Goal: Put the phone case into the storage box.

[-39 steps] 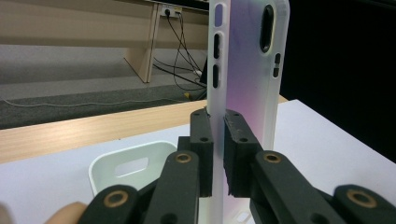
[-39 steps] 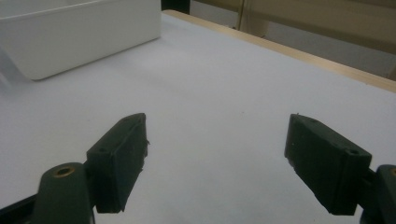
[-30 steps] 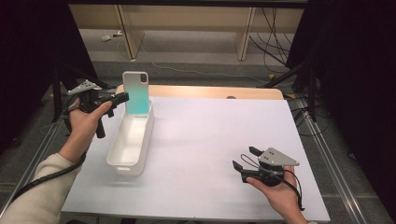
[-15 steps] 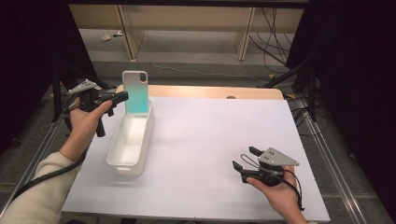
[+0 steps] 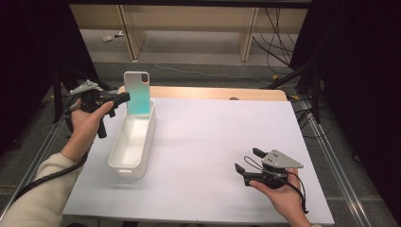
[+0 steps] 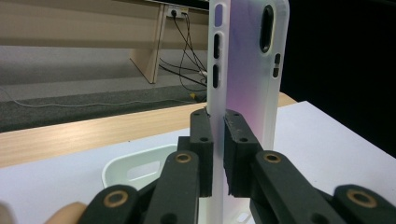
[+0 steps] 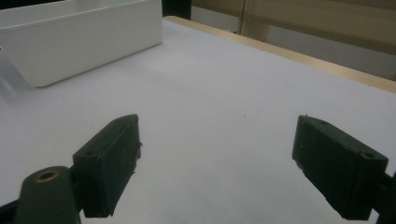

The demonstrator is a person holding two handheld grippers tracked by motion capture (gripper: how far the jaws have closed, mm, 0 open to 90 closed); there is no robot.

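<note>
A translucent phone case (image 5: 138,92), teal in the high view and pale violet in the left gripper view (image 6: 247,60), stands upright over the far end of a long white bin (image 5: 124,166). My left gripper (image 5: 124,98) is shut on the case's lower edge, its pads (image 6: 203,135) pressing both faces. At the near right of the table a hand holds my right gripper (image 5: 248,160) just above the surface. It is open; its jaws have just been opening, with nothing between them (image 7: 217,154).
The white bin (image 7: 84,39) lies lengthwise on the left of the white tabletop (image 5: 213,137) and looks empty. A wooden strip (image 5: 213,92) runs along the far edge. Cables and table legs show on the floor beyond.
</note>
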